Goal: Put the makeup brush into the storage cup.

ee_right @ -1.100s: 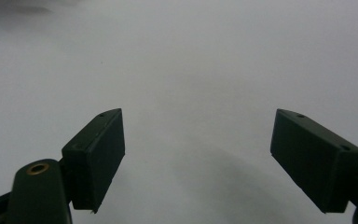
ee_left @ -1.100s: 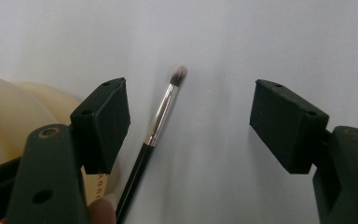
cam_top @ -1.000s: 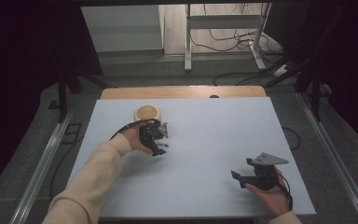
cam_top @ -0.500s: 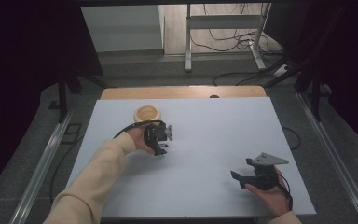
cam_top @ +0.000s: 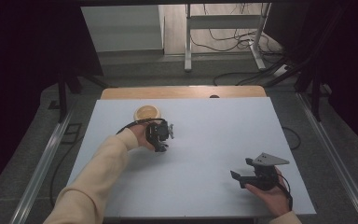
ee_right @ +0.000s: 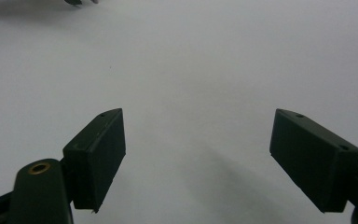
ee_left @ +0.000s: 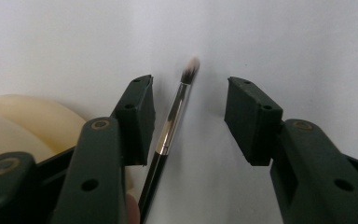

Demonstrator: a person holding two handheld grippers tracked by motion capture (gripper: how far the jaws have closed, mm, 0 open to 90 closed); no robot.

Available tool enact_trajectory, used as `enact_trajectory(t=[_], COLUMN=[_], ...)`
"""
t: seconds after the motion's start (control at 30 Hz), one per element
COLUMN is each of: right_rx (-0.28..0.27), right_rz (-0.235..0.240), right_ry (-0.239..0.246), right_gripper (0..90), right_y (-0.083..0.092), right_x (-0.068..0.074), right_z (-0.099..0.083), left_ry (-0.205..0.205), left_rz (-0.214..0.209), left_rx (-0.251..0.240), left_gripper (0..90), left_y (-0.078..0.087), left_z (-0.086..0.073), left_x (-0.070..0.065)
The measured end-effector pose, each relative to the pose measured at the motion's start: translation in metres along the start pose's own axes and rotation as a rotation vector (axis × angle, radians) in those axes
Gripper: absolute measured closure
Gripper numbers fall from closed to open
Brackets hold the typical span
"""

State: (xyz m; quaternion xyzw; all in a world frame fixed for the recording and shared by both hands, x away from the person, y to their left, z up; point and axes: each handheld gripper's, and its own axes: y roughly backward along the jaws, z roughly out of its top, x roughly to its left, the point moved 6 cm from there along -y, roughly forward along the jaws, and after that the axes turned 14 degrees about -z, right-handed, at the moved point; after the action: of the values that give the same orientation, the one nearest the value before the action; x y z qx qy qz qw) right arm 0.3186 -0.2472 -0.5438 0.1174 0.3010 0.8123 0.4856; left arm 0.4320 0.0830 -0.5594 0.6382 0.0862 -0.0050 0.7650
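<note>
Left gripper (ee_left: 189, 116) straddles a small makeup brush (ee_left: 170, 135) lying flat on the white table (cam_top: 214, 135), near the far-left part of it, just beside a round cream-coloured bowl (cam_top: 147, 112). In the left gripper view the brush's long axis runs nearly along the gripper's own line of sight, bristle tip (ee_left: 191, 70) pointing away, dark handle running back under the gripper between the jaws. So the jaws will close across the thin handle, not along it. The jaws have just been closing with the brush between them, but the pads are not yet pressing on it: the brush sits close against the left-hand pad (ee_left: 137, 119), with a clear gap to the other pad. Right gripper (cam_top: 244, 173) rests near the right front of the table, well apart from the brush, jaws spread wide with nothing between them. The left hand (cam_top: 142, 137) is by far the nearer.
</note>
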Motion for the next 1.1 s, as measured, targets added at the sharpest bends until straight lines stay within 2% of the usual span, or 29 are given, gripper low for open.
enact_trajectory(t=[0.17,0.27,0.37,0.47,0.63,0.87,1.1], right_rx=[-0.003,-0.004,-0.007,-0.017,-0.026,-0.036,-0.042], right_rz=[0.002,0.004,0.005,0.008,0.01,0.011,0.009], right_ry=[0.001,0.001,0.0,0.003,0.001,0.004,0.003], right_gripper=[18.4,18.5,18.5,18.6,18.8,18.8,18.9], right_y=[0.0004,0.0007,0.0014,0.003,0.0051,0.0077,0.0087], right_x=[0.0004,0.0009,0.0011,0.0019,0.0025,0.0037,0.0033], right_z=[0.0006,0.0009,0.0014,0.0026,0.0036,0.0045,0.0049], left_ry=[0.005,0.017,0.023,0.017,0.001,-0.024,-0.04], left_rz=[-0.036,-0.077,-0.112,-0.127,-0.138,-0.158,-0.149], left_rx=[-0.011,-0.022,-0.015,0.005,0.016,0.02,0.019], left_gripper=[56.0,59.7,62.0,65.8,69.2,82.9,83.8], left_y=[-0.0001,-0.0005,-0.0007,-0.0003,-0.0003,-0.0004,-0.0004], left_z=[-0.0008,-0.0015,-0.0008,0.001,0.0018,0.0018,0.0017], left_x=[0.001,0.0027,0.0036,0.004,0.0035,0.0009,0.0002])
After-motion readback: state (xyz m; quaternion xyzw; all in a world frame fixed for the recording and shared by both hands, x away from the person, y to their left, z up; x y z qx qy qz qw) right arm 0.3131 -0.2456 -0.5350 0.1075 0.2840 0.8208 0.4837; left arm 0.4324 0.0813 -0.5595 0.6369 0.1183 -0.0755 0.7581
